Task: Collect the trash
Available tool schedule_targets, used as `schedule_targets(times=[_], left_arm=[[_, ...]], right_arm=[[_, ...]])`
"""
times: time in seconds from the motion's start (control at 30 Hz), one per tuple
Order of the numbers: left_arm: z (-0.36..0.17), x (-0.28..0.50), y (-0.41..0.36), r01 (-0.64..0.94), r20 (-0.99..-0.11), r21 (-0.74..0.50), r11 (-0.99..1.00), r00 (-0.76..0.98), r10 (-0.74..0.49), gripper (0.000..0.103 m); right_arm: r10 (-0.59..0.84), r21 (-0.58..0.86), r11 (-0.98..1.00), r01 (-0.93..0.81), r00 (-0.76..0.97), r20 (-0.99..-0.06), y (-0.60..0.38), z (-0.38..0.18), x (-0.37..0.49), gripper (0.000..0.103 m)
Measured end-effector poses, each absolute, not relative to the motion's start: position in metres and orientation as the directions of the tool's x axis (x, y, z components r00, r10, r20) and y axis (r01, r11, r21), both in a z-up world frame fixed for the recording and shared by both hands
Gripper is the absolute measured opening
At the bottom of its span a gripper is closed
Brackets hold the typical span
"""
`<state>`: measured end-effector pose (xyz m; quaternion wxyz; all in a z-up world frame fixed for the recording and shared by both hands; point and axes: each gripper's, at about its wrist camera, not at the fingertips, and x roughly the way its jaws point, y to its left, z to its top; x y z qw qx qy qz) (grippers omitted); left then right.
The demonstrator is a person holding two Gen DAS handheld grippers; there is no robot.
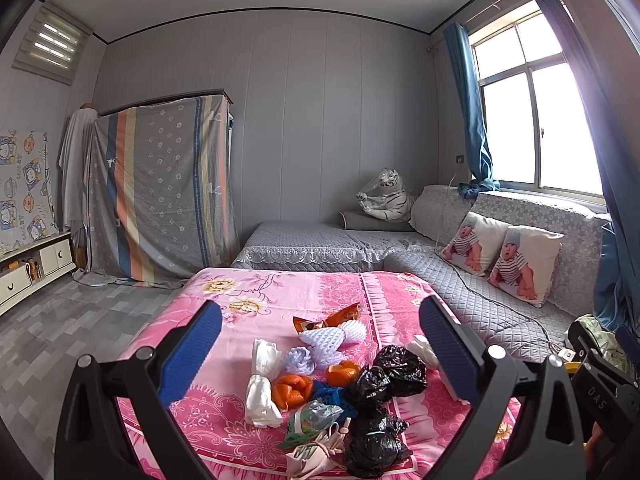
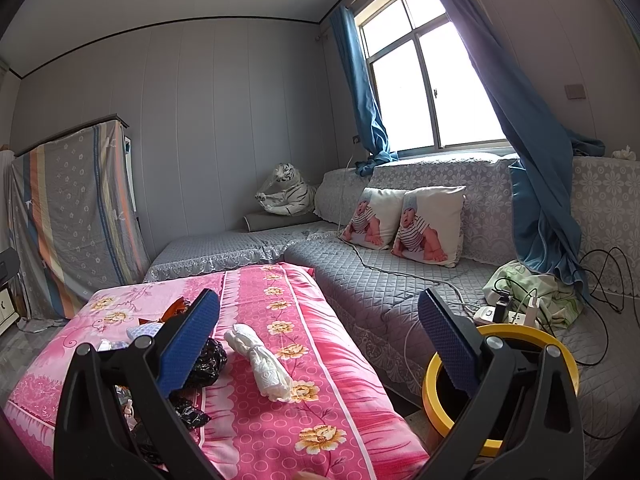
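1. Held the left gripper (image 1: 320, 354) wide open above the pink cloth (image 1: 240, 312), with nothing between the blue pads (image 1: 192, 354). Likely kept wide so a piece of trash could fit in.
2. Held the right gripper (image 2: 320, 344) wide open too, and empty, over the right edge of the pink cloth (image 2: 320, 400).
3. Saw the trash heaped near the middle of the cloth, close to the front edge: black bags (image 1: 384, 400), orange peels (image 1: 292, 390), a white tissue roll (image 1: 262, 380), purple foam nets (image 1: 320, 344), a green wrapper (image 1: 312, 420) and an orange wrapper (image 1: 328, 318) at the back of the heap.
4. Found one more white tissue roll (image 2: 260, 360) lying alone, apart from the heap, nearer the right edge of the cloth. Sat just in front of the right gripper, so probably the easy one to grab first.
5. Spotted a yellow bin (image 2: 436, 392) off the right edge of the cloth, beside the grey couch (image 2: 400, 292). Stood open at the top, likely put close so trash could be dropped in fast.
6. Seemed like nothing picked up yet: both grippers empty, all trash on the cloth.
7. Might tear or slip, those soft tissues and thin bags, so a gentle pinch in the middle would be best.
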<state>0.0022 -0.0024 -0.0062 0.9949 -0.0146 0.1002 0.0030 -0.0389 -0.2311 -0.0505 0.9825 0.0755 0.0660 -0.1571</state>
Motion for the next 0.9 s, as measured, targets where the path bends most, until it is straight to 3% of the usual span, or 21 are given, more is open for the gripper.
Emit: schedule_targets(times=[0.9], left_arm=[[-0.0039, 0.0026, -0.0038, 0.005, -0.195, -0.020, 1.000, 0.981, -0.009, 0.095]], right_arm=[[-0.305, 0.126, 0.938, 0.323, 0.941, -0.143, -0.2256, -0.0541, -0.0359, 0.095]])
